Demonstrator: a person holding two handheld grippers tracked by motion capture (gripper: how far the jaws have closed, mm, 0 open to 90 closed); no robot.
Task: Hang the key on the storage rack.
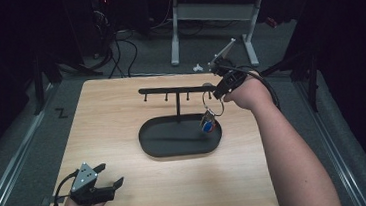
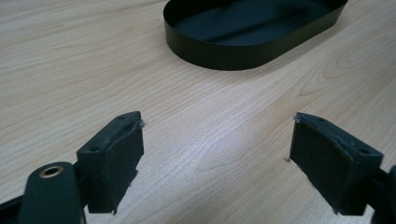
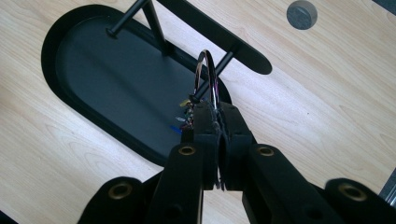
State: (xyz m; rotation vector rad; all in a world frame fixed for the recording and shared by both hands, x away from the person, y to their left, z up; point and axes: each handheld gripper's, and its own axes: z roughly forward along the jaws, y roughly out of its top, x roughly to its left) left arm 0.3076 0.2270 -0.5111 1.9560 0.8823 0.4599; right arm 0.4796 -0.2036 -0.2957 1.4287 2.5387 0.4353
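Two grippers work over a light wooden bench (image 1: 121, 113). Near the middle of the bench sits a black metal key stand: an oval tray (image 1: 149, 141) whose long axis runs side to side, parallel to the bench's near edge, with a thin upright post (image 1: 178, 106) carrying a horizontal bar (image 1: 170, 89) that lies along the same axis. Short pegs (image 1: 166, 97) hang down from the bar.

The right gripper (image 1: 219, 82) is held above the bar's right end, toward the bench's far right corner, its jaws pressed together on a thin metal key ring (image 3: 208, 77). In the right gripper view the ring stands edge-on, rising out of the closed jaws, with the tip of the end peg (image 3: 212, 79) at or through its loop; which, I cannot tell. In the high view the ring hangs below the bar's right end, and a small bunch with a blue tag (image 1: 207, 125) dangles straight down from it over the right end of the tray.

The left gripper (image 1: 108, 176) rests low near the bench's near left corner, pointing right toward the tray, its jaws spread wide with bare wood between them.
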